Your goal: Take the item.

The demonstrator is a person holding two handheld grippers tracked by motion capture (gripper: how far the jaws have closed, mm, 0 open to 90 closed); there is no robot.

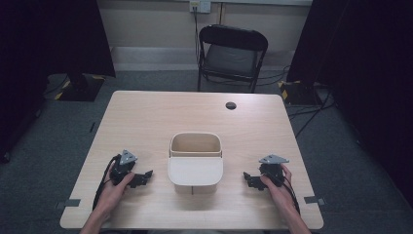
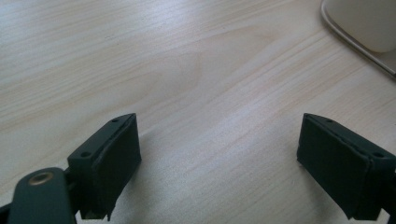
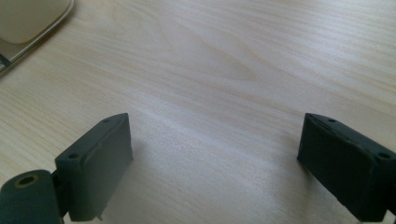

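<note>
Near the table's front edge, midway across, stands the cream bin, upright and open-topped. Left of the bin, well apart from it, the left gripper rests low on the wood — its jaws spread wide with nothing between them. Right of the bin, the right gripper mirrors it, jaws likewise spread and empty. Beyond the bin, past the table's far edge, stands a black folding chair.

High cam overhead; tool cams near table.

Cream bin stands upright, open-topped, at the table's near-centre.
</note>
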